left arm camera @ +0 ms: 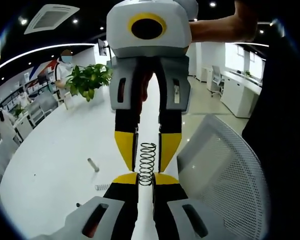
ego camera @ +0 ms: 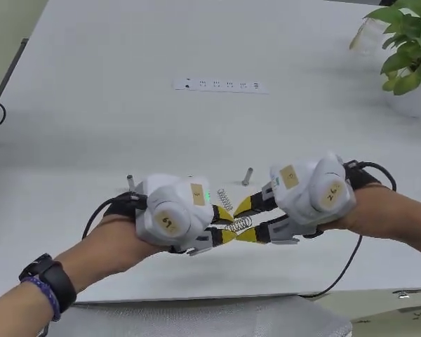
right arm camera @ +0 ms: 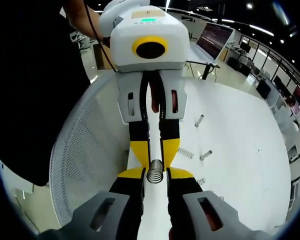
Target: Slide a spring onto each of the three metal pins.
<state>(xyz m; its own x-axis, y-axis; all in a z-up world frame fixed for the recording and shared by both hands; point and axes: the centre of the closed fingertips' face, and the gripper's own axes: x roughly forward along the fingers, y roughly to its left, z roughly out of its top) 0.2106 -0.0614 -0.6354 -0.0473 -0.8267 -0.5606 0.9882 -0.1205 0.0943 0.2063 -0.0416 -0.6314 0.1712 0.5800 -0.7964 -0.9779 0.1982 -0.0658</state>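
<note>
The left gripper [left arm camera: 146, 180] and right gripper [right arm camera: 155, 174] meet tip to tip above the smooth white surface [ego camera: 126, 105]. A coiled wire spring [left arm camera: 147, 159] spans between them. The left tongs are clamped on one end. The right tongs flank the other end closely; whether they press on it cannot be told. Two short cylindrical metal pins [ego camera: 248, 176] [ego camera: 130, 182] and a second spring [ego camera: 224, 199] rest on the surface.

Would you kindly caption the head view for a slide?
Left gripper and right gripper grip one spring over the table.

Bright, even overhead light; fisheye-warped edges.
</note>
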